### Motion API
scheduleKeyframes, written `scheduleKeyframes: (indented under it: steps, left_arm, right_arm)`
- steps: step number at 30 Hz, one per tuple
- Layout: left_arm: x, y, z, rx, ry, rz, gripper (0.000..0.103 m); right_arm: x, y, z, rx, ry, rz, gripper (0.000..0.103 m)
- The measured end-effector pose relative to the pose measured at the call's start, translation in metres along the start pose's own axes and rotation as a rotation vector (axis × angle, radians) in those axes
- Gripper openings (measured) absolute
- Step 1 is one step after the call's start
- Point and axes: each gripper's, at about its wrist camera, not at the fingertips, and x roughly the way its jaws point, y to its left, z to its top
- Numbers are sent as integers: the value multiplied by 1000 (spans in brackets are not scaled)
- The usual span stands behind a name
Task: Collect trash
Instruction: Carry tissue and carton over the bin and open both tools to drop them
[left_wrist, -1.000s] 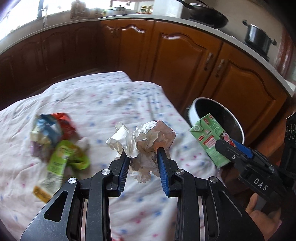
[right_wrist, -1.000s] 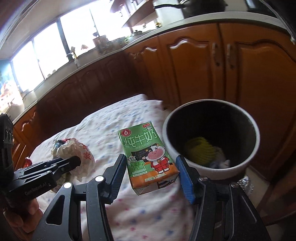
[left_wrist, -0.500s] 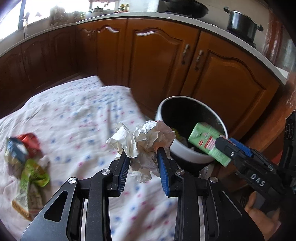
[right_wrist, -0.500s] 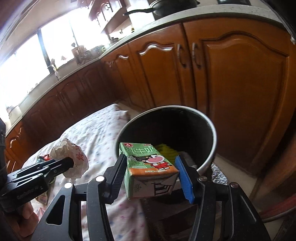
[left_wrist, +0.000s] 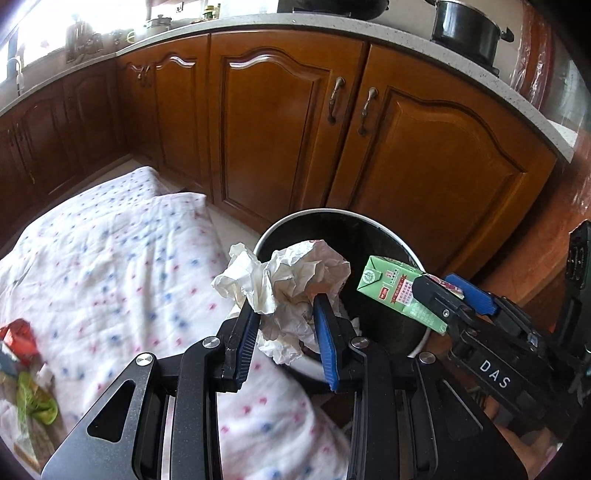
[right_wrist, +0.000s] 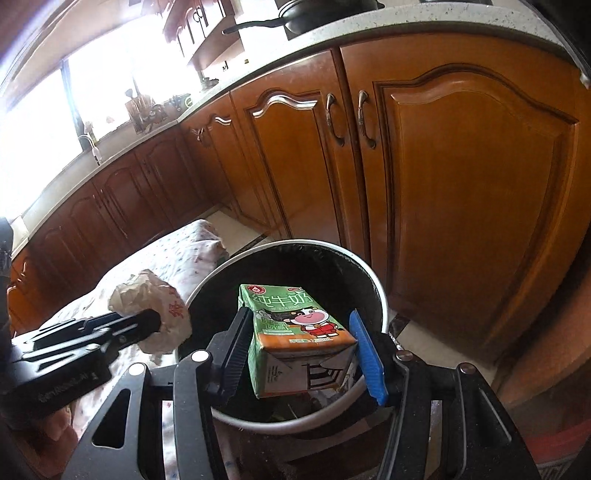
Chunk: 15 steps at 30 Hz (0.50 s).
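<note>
At the left edge of the tabletop (left_wrist: 110, 258), which is covered by a white cloth dotted with red and blue, a small heap of wrappers (left_wrist: 26, 373) in red and green is seen. Further right, a crumpled ball of white paper (left_wrist: 291, 288) is clamped between the blue-padded fingers of the left claw (left_wrist: 284, 325) and is held clear of the cloth, over the near rim of the trash bin (left_wrist: 373, 236). The bin, a round container with a white rim and a dark inside, is placed on the floor just beside the right edge of the tabletop, in front of the brown wooden cabinet doors (left_wrist: 436, 162). To the right of the paper, a green milk carton (left_wrist: 395, 288) is gripped by the right claw (left_wrist: 443, 295) and is held tilted above the mouth of the bin. In the right wrist view, the same paper ball (right_wrist: 155, 306) is seen at the left, held by the left claw (right_wrist: 147, 321) beside the bin's rim (right_wrist: 376, 288), and the carton (right_wrist: 295, 332), printed with a cartoon cow, is squeezed between the fingers of the right claw (right_wrist: 299, 350) directly over the bin's opening. A black pot (left_wrist: 465, 29) is seen on the kitchen counter at the upper right.
</note>
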Motion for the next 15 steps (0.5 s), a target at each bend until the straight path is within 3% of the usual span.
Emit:
scheduleKeyframes:
  steps: [8,15]
  left_arm:
    - [29,-11,7,13,50,2,35]
    - [31,-11,6,6,60,-5,57]
  right_arm:
    - [18,-12,4,45,38,24,56]
    - [14,-19,3,90,34,40,63]
